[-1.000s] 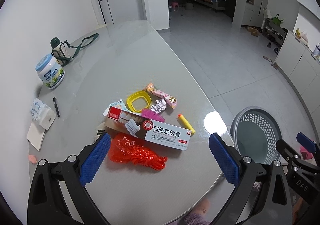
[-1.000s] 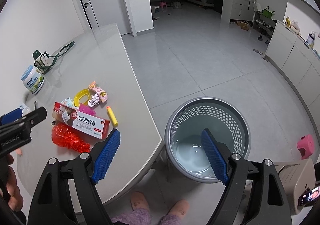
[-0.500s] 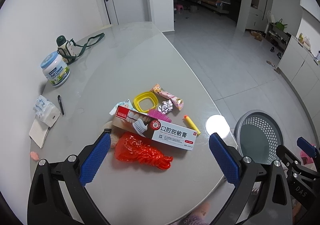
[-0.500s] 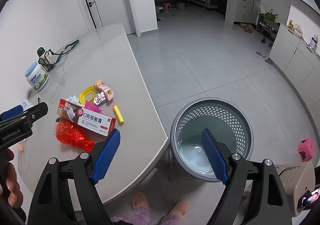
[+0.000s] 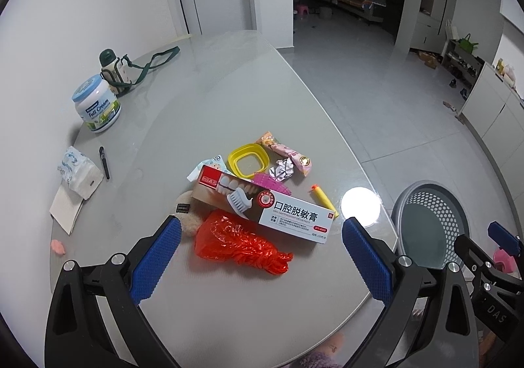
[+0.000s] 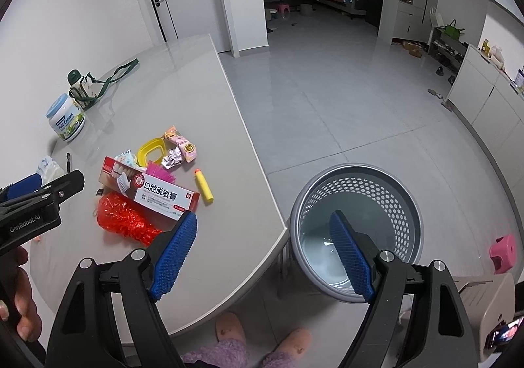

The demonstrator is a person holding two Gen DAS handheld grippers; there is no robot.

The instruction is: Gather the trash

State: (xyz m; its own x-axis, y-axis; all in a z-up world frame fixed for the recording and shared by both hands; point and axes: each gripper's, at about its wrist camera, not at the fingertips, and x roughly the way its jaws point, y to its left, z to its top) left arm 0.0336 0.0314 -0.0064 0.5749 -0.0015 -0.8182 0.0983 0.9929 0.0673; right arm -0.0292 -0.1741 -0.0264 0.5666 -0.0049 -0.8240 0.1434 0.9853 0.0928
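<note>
Your left gripper (image 5: 258, 253): jaws wide apart, holding nothing, low centre of the left view, above the red bag (image 5: 240, 245). Your right gripper (image 6: 262, 253): jaws wide apart, holding nothing, low centre of the right view, spanning the table (image 6: 196, 112) edge and the bin (image 6: 357, 230).

Trash, clustered mid-frame on the table:
- toothpaste box (image 5: 265, 202), lying partly over the red bag
- yellow ring (image 5: 248, 160)
- foil wad (image 5: 284, 169)
- pink wrapper (image 5: 288, 152)
- yellow dart (image 5: 323, 197)

Upper left of the left view: tub (image 5: 97, 103), bottle (image 5: 113, 68). Left edge: tissues (image 5: 78, 171), pen (image 5: 104, 162).
</note>
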